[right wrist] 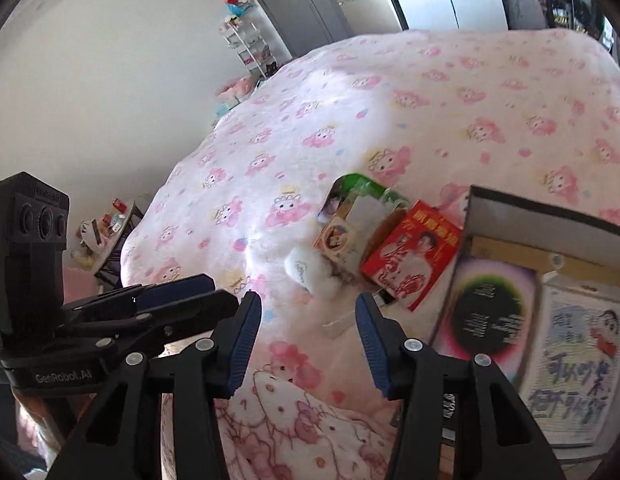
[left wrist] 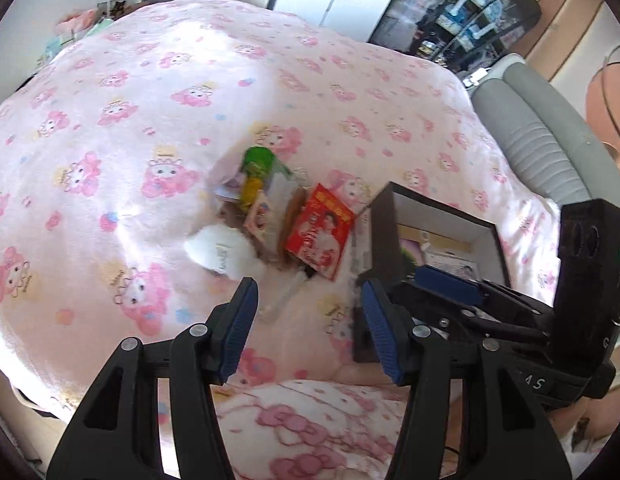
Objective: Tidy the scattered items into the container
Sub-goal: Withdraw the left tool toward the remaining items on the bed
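A pink blanket (left wrist: 158, 92) printed with cartoon characters covers the bed, and a small heap of items lies on it just left of a dark-walled open box (left wrist: 384, 220). In the heap, a red packet (left wrist: 320, 236) with printed figures lies nearest the box, its edge close to the box wall. Left of it stand a small pale card packet (left wrist: 257, 218) and a green-and-yellow item (left wrist: 257, 168) at the far side, while a white fluffy pouch (left wrist: 222, 250) sits at the near left. A clear slim tube (left wrist: 284, 296) lies on the blanket just nearer than the red packet. Inside the box lie flat printed things, among them a dark round-patterned card (right wrist: 490, 316) and a white sheet with blue writing (right wrist: 578, 364). The left gripper (left wrist: 308, 308) hangs over the blanket near the tube, its blue pads standing well apart with nothing between them. The right gripper (right wrist: 308, 316) hovers just near of the heap, beside the box, its jaws also parted and empty.
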Demonstrator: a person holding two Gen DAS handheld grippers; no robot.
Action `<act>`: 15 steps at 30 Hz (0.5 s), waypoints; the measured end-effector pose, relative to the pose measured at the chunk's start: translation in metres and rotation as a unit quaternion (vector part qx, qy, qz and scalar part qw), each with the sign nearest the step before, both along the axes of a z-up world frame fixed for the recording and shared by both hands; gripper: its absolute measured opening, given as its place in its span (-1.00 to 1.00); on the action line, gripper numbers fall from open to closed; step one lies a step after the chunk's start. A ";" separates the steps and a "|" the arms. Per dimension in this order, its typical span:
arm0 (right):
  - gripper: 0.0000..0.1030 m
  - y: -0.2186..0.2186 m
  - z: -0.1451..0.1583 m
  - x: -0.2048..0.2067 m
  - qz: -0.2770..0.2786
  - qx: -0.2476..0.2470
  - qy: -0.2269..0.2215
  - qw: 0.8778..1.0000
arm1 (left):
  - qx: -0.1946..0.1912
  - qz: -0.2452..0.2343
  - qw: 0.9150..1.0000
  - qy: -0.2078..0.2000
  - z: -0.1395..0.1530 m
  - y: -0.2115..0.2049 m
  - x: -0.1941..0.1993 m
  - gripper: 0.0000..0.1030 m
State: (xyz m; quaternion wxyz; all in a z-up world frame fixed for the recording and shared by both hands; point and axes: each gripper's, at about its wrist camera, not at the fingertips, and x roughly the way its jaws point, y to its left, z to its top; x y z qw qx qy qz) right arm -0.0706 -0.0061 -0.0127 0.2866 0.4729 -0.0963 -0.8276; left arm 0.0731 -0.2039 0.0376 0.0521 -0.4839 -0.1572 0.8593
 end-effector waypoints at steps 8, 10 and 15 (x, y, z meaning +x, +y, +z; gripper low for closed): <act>-0.11 0.013 -0.042 -0.023 -0.041 0.044 -0.023 0.998 | 0.065 0.023 0.996 -0.060 -0.059 -0.070 -0.031 0.02; -0.11 0.014 -0.048 -0.035 -0.050 0.057 -0.023 0.997 | 0.092 0.026 0.993 -0.066 -0.064 -0.073 -0.044 0.02; -0.11 0.001 -0.058 -0.073 -0.065 0.055 -0.047 0.995 | 0.093 -0.026 0.992 -0.080 -0.073 -0.050 -0.087 0.02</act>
